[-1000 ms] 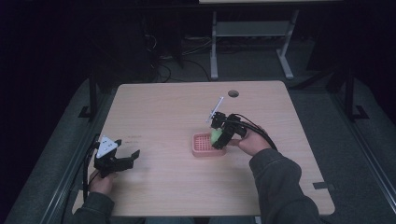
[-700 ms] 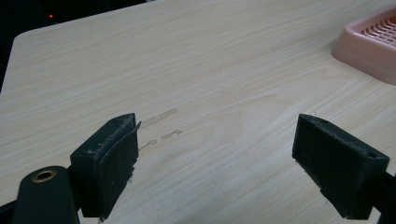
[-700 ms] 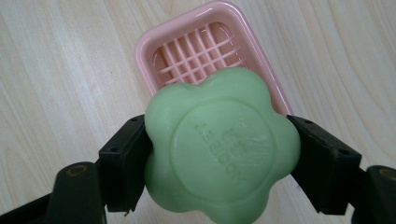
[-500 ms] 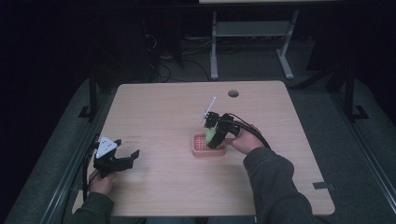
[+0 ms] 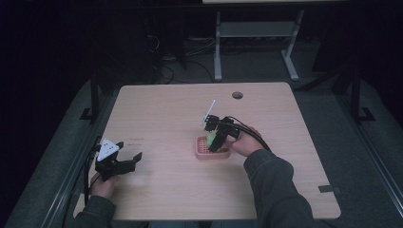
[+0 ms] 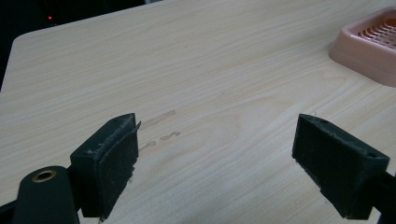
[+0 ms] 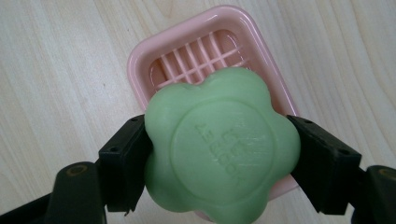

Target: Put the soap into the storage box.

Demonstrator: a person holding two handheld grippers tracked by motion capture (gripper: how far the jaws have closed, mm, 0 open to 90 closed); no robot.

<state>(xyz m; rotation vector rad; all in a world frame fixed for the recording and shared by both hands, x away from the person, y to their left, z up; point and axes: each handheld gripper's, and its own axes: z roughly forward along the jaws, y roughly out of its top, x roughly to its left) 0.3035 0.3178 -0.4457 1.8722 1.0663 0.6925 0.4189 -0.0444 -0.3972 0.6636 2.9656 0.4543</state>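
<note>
Now my right gripper (image 7: 217,154) squeezes the green soap (image 7: 219,147) above the pink dish (image 7: 140,60), ready to drop it in, while my left gripper (image 6: 219,163) waits wide apart at eight o'clock.

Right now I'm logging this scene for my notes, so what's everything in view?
soap: one, green, flower-shaped, clamped in the right tool above the dish
soap dish: one, pink, slatted, mid-table
table: one, light wood, with a round hole near the far edge
metal frame: one, grey, on the floor beyond the table
left tool: one, black, jaws apart, at the table's near left
right tool: one, black, over the dish
hands and sleeves: two, from the near edge
</note>
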